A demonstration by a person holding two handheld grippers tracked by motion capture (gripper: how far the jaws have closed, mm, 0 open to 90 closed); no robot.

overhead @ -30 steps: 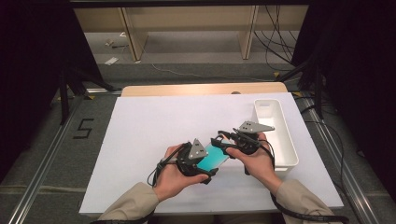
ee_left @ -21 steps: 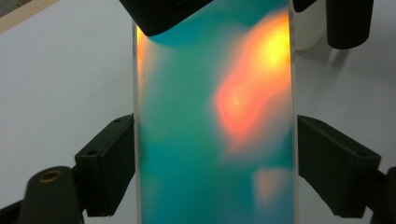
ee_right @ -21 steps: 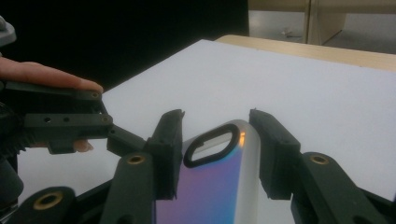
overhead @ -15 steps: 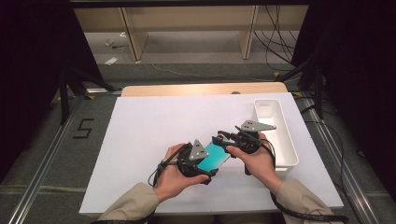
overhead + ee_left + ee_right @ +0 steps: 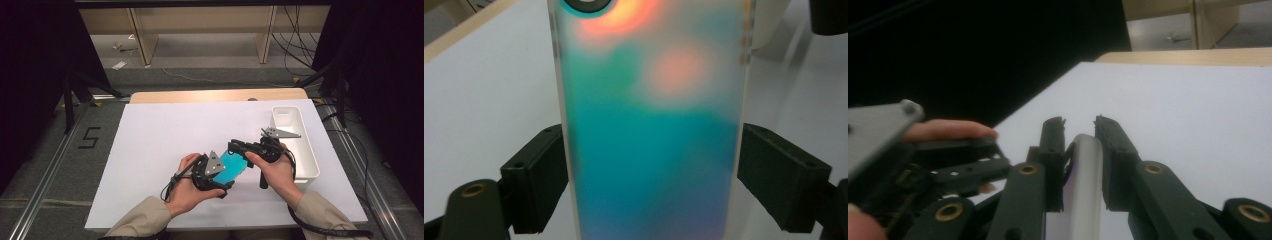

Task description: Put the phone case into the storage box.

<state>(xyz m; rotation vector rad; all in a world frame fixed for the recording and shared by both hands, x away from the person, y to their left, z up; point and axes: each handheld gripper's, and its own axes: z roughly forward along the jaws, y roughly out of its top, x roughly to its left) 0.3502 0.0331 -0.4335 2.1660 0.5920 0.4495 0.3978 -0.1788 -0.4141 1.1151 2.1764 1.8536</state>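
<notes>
Both grippers meet over the white table [image 5: 150, 140], slightly toward 5 o'clock from its middle, with a teal phone case [image 5: 233, 167] spanning the gap between them. The left gripper [image 5: 227, 176] holds the case across its width: in the left gripper view the two black pads sit against the long frosted edges of the case [image 5: 651, 130], one at 9 o'clock and one at 3 o'clock, so the jaws stand wide yet grip it. The right gripper [image 5: 238, 149] comes in from 3 o'clock, and its jaws have just been closing; in the right gripper view they flank the thin edge of the case [image 5: 1084, 180], the pads seemingly pressing on it, though the blur leaves a hairline of doubt. The left gripper [image 5: 963, 155] and a fingertip show there at 9 o'clock. A white bin [image 5: 305, 150] stands at 3 o'clock, just beside the right hand [image 5: 275, 172].
</notes>
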